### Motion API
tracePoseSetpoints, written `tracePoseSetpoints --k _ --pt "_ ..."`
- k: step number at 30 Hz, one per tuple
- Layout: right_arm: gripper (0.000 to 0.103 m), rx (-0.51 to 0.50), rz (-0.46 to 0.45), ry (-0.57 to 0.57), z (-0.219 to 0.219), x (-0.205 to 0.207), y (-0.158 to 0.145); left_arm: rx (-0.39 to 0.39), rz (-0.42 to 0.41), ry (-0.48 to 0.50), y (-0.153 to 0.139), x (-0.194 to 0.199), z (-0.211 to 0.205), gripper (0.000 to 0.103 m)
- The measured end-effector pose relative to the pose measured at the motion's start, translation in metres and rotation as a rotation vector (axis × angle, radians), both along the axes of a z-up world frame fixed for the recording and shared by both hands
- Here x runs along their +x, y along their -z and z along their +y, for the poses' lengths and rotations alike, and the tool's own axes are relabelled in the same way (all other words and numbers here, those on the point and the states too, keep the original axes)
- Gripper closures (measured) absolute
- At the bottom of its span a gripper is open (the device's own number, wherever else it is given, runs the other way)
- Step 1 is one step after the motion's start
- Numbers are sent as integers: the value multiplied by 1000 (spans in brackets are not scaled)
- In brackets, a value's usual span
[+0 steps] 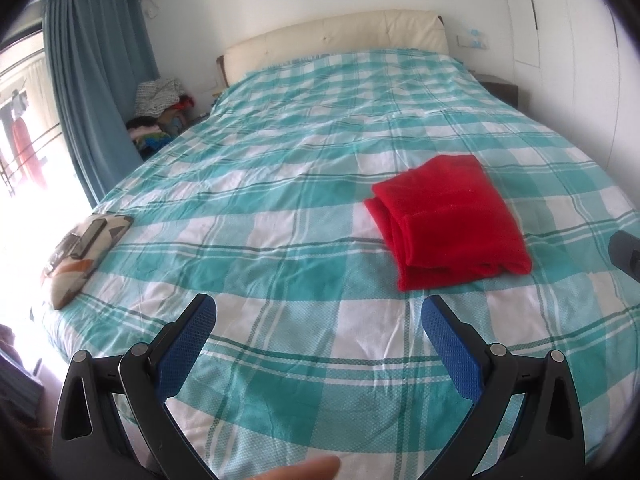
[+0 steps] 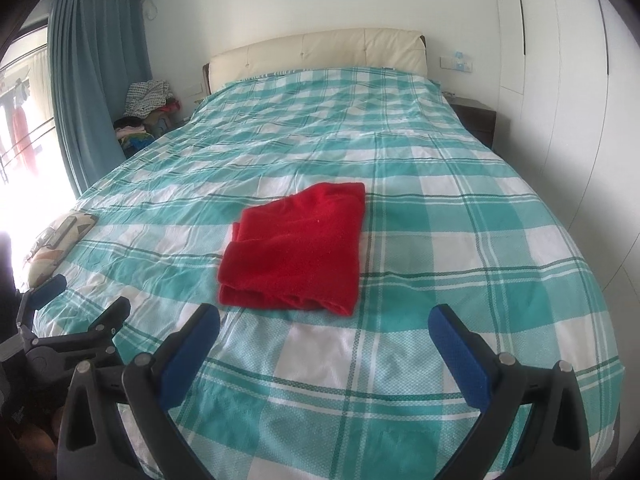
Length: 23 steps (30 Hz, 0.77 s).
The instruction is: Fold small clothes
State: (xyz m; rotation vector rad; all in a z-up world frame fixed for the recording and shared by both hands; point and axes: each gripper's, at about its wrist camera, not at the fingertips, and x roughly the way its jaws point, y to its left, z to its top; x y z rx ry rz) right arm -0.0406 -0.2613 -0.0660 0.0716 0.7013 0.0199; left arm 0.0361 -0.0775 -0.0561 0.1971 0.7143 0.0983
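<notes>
A red garment (image 1: pixel 450 222) (image 2: pixel 296 246) lies folded into a thick rectangle on the teal-and-white checked bedspread (image 1: pixel 280 208) (image 2: pixel 460 240). My left gripper (image 1: pixel 318 312) is open, held above the bed's near edge, with the garment ahead and to its right. My right gripper (image 2: pixel 324 320) is open too, just short of the garment's near edge, nothing between its blue pads. The left gripper (image 2: pixel 84 294) shows at the lower left of the right wrist view. A dark piece of the right gripper's finger (image 1: pixel 626 252) shows at the right edge of the left wrist view.
A patterned cushion (image 1: pixel 86 250) (image 2: pixel 60 242) with a dark flat object on it lies at the bed's left edge. Piled clothes (image 1: pixel 160 116) (image 2: pixel 146 114) sit beside the cream headboard (image 1: pixel 340 38). A blue curtain (image 1: pixel 100 80) hangs left; a white wardrobe (image 2: pixel 568 80) stands right. A fingertip (image 1: pixel 304 468) shows below.
</notes>
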Motion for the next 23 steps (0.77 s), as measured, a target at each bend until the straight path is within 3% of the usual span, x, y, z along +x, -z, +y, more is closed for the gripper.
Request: tracePoseSetpoints --k 12,23 --pt "0 -149 32 -9 21 -5 -14 -113 59 63 -11 -2 -4 0" --pt "0 -158 77 -12 24 -7 3 -150 48 54 -11 -1 1 0"
